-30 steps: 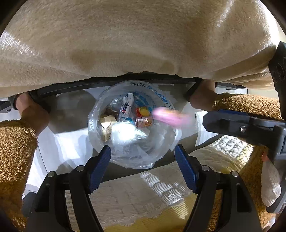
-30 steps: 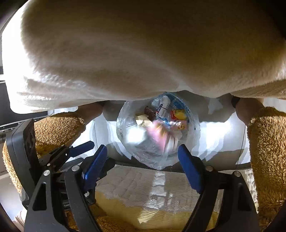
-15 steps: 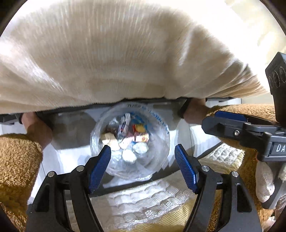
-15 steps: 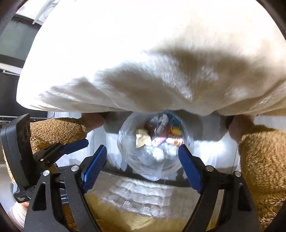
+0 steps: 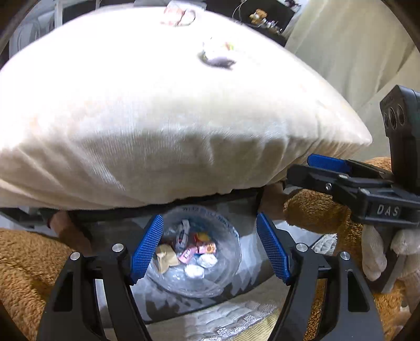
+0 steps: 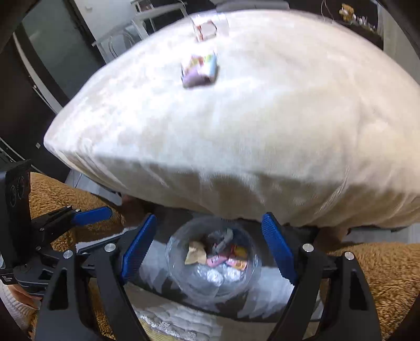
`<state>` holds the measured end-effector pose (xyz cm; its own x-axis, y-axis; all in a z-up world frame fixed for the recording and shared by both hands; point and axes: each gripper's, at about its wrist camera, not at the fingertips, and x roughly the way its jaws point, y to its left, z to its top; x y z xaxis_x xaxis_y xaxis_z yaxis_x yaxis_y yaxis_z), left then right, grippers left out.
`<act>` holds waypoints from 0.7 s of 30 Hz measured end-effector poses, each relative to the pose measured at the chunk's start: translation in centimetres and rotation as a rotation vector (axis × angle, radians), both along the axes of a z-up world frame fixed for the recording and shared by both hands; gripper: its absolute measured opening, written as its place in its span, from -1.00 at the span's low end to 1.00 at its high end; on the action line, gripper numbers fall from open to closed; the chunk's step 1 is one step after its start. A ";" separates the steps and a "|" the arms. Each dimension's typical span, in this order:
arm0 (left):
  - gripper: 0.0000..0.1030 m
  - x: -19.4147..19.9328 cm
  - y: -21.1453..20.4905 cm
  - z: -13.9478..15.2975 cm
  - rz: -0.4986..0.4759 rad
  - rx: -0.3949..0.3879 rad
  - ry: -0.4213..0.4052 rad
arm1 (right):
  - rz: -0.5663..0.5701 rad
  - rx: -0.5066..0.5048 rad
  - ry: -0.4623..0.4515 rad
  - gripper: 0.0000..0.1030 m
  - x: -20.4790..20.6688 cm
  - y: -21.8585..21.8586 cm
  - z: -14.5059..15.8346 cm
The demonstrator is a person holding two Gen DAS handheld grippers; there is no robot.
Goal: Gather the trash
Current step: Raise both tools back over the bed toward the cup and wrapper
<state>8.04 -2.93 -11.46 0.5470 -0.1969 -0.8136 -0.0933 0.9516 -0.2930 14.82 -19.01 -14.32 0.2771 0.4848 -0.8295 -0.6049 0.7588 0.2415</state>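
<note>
A clear plastic bag [image 5: 199, 272] [image 6: 214, 286] lies below me, holding several wrappers, foil balls and a pink wrapper [image 5: 187, 254] [image 6: 215, 260]. My left gripper [image 5: 210, 246] is open and empty above it. My right gripper [image 6: 208, 246] is open and empty too, and shows at the right of the left wrist view [image 5: 341, 178]. More trash lies on top of a cream cushion [image 5: 168, 110] [image 6: 249, 118]: a purple-and-white wrapper [image 5: 218, 56] [image 6: 199, 69] and a clear packet [image 5: 178, 15] [image 6: 206, 27] further back.
The cushion fills the upper half of both views and overhangs the bag. Brown fluffy sleeves [image 5: 23, 265] [image 6: 388, 272] flank the bag. A white quilted cloth [image 5: 231, 320] lies below. Dark furniture [image 6: 39, 65] stands behind at left.
A pink wrapper fell into the bag and now rests there. Both grippers rose and tilted up, bringing the cushion's top and the trash on it into view.
</note>
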 end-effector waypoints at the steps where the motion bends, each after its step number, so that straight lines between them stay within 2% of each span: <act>1: 0.40 -0.3 -0.2 0.5 0.000 0.007 -0.017 | -0.003 0.011 -0.021 0.58 -0.2 -0.2 0.4; 8: 0.40 -2.4 0.4 2.9 0.036 0.016 -0.123 | 0.014 0.081 -0.168 0.58 -1.9 -1.2 3.5; 13: 0.40 -2.3 1.9 4.3 0.068 0.009 -0.151 | 0.013 0.094 -0.222 0.58 -0.8 -0.6 4.9; 17: 0.40 -1.8 3.2 5.7 0.085 0.004 -0.182 | 0.013 0.094 -0.226 0.58 1.7 1.2 5.0; 21: 0.40 -0.5 5.6 6.8 0.117 -0.008 -0.196 | 0.011 0.102 -0.185 0.58 5.2 3.9 4.5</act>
<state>7.52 2.66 -4.66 0.7137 -0.1285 -0.6885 -0.1438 0.9352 -0.3236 20.04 -15.08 -9.80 0.4143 0.5675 -0.7116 -0.6542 0.7292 0.2006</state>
